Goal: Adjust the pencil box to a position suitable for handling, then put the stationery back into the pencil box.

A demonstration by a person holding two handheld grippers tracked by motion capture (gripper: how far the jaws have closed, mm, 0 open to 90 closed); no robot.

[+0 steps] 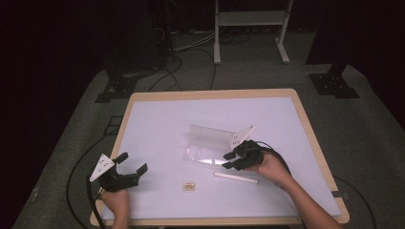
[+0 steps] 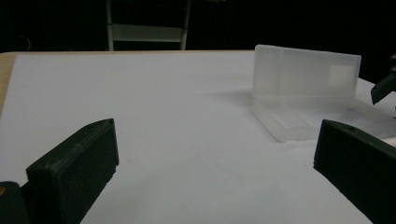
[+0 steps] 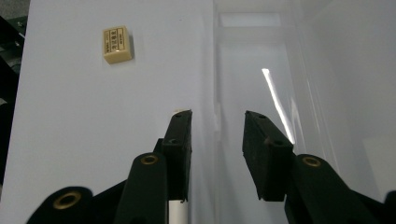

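A clear plastic box lies open mid-table, its lid [image 1: 210, 136] standing upright behind the shallow base [image 1: 200, 155]. My right gripper [image 1: 227, 161] hovers at the base's right end. In the right gripper view the right gripper [image 3: 218, 119] is open over the base's front wall [image 3: 252, 70], with nothing pressed between the pads. A white stick [image 1: 235, 177] lies just in front of it, partly under one jaw [image 3: 177, 212]. A small beige eraser [image 1: 189, 185] [image 3: 116, 44] rests nearer the front edge. My left gripper [image 1: 134, 161] [image 2: 215, 140] stands wide open and empty at the front left, facing the lid [image 2: 306, 70].
A white mat [image 1: 162, 124] covers the wooden table [image 1: 210, 94]. Beyond the far edge are a white metal frame [image 1: 248, 19], floor cables [image 1: 191, 52] and black stand bases [image 1: 334, 83]. The left half of the mat is bare.
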